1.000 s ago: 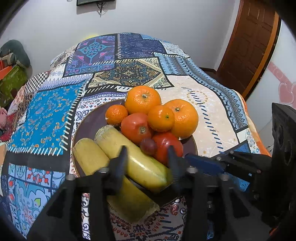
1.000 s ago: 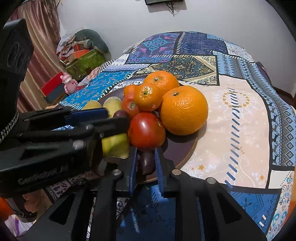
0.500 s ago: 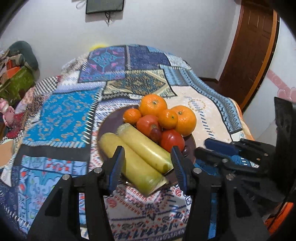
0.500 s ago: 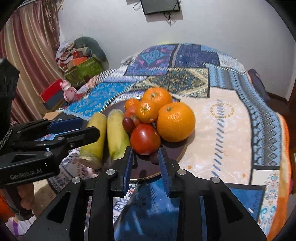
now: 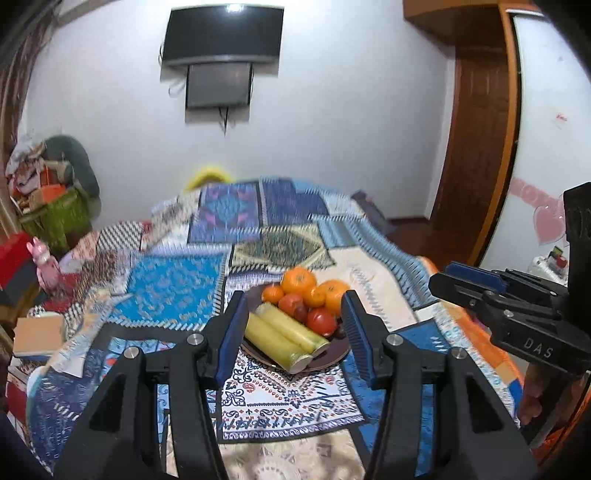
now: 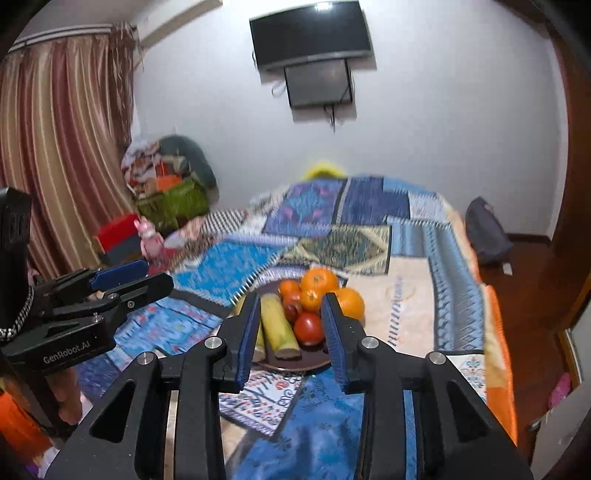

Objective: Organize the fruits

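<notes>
A dark round plate [image 5: 334, 355] [image 6: 291, 365] sits on a patchwork-covered bed. It holds several oranges [image 5: 298, 280] [image 6: 319, 279], red tomatoes [image 5: 320, 320] [image 6: 308, 328], a small dark fruit [image 5: 339, 333] and two yellow-green stalks [image 5: 284, 338] [image 6: 277, 328]. My left gripper [image 5: 293, 325] is open and empty, pulled back well short of the plate. My right gripper [image 6: 290, 328] is open and empty, also well back from the plate. Each gripper shows at the edge of the other's view.
The patchwork bedspread [image 5: 177, 288] [image 6: 402, 306] covers the whole bed. A TV [image 5: 223, 33] hangs on the far wall. Clutter and a green bag [image 5: 55, 218] stand at the left, a curtain [image 6: 62, 147] too. A wooden door [image 5: 476, 140] is at the right.
Both grippers have pulled back and up from the plate. The right gripper let go of the small dark fruit, which now lies on the plate, and opened wider.
</notes>
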`<state>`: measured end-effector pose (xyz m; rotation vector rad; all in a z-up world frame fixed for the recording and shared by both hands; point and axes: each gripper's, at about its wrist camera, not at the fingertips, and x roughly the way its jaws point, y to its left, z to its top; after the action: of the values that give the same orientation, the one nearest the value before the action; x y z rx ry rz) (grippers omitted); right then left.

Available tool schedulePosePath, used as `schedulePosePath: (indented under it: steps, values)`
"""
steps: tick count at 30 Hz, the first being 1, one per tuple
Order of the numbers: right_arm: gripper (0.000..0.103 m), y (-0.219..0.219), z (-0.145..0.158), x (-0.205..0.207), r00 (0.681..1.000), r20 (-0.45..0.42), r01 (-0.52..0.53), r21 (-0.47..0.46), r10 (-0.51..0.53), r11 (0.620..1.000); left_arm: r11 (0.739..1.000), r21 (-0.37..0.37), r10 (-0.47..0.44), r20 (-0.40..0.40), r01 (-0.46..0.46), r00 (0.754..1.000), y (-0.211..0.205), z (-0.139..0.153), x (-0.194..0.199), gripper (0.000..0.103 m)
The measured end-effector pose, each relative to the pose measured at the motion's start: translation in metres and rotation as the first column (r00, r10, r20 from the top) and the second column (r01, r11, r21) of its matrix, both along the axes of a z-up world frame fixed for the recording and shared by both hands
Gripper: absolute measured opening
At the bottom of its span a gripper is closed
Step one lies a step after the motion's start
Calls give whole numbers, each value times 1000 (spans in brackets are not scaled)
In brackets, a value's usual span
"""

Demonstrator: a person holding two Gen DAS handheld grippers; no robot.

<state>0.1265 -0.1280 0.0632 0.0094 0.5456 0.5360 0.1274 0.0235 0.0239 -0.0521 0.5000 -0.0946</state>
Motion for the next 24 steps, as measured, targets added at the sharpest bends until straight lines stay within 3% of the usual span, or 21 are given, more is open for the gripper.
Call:
schedulePosePath:
  steps: [5, 11, 13, 16, 24]
  values:
    - [36, 2, 23, -39, 996, 88, 20, 2, -20, 1000, 1000, 1, 12, 105, -12, 994, -1, 29, -46, 55]
    - [53, 7, 39, -77, 984, 174, 45, 12, -46, 999, 1000, 13, 23, 203, -26, 979, -3, 48, -94, 63]
    - [63, 8, 42, -87, 976, 206, 65, 13, -66, 998, 999, 20, 29, 225, -34, 974, -4, 51, -105, 65]
    - [75, 10, 42, -96, 967, 236, 97, 17, -98, 995, 999, 13, 41, 246, -46, 968, -3, 53, -118, 70]
    - [92, 6, 40, -106, 956, 260, 133, 43, -140, 990, 998, 6, 62, 290, -67, 955, -1, 54, -138, 93]
